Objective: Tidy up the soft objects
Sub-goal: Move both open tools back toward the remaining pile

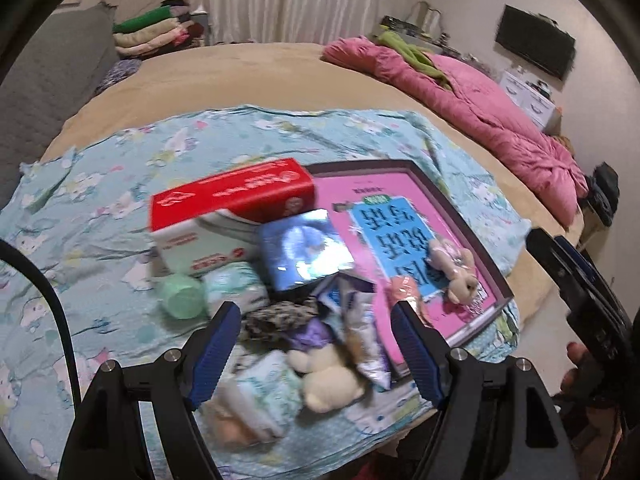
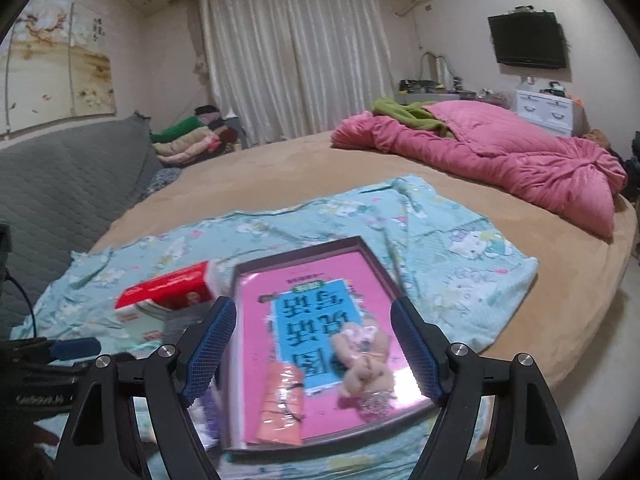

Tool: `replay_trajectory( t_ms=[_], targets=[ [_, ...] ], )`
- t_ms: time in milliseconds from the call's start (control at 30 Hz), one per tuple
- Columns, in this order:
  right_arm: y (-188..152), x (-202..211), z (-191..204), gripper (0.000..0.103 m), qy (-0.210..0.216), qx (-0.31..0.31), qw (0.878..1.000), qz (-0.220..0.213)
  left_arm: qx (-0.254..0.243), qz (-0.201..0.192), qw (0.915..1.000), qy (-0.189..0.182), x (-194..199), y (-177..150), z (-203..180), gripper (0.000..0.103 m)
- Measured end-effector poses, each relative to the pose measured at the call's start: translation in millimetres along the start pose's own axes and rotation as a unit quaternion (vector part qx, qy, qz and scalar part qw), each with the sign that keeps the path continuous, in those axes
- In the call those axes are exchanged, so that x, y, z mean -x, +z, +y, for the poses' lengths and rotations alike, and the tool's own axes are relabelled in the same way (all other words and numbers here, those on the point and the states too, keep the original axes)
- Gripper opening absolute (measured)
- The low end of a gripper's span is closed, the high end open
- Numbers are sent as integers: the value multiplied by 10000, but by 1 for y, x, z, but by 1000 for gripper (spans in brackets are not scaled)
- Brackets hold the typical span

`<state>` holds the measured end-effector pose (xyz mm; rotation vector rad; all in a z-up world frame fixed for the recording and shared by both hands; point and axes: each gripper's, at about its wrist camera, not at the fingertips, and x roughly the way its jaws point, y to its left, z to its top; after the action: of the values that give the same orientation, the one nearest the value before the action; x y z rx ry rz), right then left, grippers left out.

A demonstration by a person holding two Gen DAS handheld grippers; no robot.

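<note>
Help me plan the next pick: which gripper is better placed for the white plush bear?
Left, probably. The left gripper is open with the white plush bear lying between its fingers, while the right gripper faces the pink tray.

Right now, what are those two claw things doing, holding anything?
Left gripper: open, holding nothing, above the pile.
Right gripper: open, holding nothing, above the pink tray.

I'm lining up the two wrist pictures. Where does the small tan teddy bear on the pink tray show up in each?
Left wrist view: the tan teddy bear lies right of centre, on the pink tray, beyond the left claw's right finger.
Right wrist view: the bear lies low and centre, between the right claw's fingers.
Shared landmark: the red-topped box, left of the tray in both.
</note>
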<state>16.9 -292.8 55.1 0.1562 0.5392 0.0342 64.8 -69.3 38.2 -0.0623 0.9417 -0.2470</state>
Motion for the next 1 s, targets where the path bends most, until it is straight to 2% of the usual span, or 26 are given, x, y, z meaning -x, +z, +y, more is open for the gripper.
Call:
replay_trajectory(
  t_ms=[367, 567, 1000],
  targets=[
    [0, 9, 34, 81, 255, 293, 9992, 43, 454, -140, 9988, 117, 24, 4, 48, 77],
    [-1, 10, 46, 81, 373, 412, 9984, 89, 536, -183, 9983, 107, 35, 2, 65, 77],
    [-11, 5, 68, 81, 498, 701, 9958, 303, 448, -100, 9989, -83, 38, -21, 66, 77]
  ],
)
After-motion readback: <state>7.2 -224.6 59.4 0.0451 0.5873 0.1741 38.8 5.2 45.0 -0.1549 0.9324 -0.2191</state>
